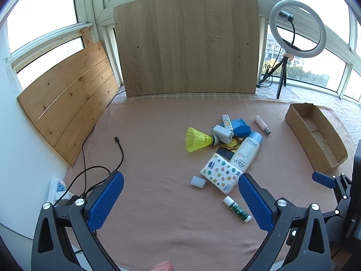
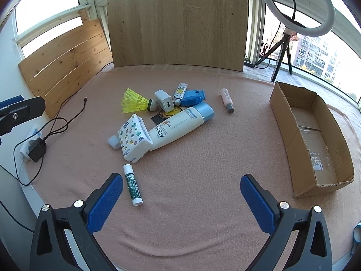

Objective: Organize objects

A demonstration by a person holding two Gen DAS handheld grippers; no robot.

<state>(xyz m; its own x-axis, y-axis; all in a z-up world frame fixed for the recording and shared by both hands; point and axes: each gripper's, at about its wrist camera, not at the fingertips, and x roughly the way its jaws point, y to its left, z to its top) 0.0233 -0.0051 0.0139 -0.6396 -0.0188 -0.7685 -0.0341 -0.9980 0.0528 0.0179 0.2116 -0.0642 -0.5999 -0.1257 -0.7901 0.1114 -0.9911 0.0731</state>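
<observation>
Both hand-held grippers (image 1: 180,203) (image 2: 181,201) wide open, empty. Green lip balm tube (image 2: 133,187): light, stiff, slick, likely to roll; best pinched mid-barrel, across its width.

We see a dark card (image 2: 157,119) and a yellow disc (image 2: 170,113) mostly buried under the AQUA bottle (image 2: 178,125). At three o'clock in the left wrist view, the right gripper (image 1: 325,179) is cut off by the edge.

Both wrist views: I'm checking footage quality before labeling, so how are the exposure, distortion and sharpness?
Left wrist view: windows blown out white, wooden board bowed by fisheye, dark vignette in the corners, cardboard box and clutter sharp. Right wrist view: same blown-out panes, ring light stretched near the edge, AQUA bottle label readable, soft even light on the pink cloth, only faint shadows.
</observation>
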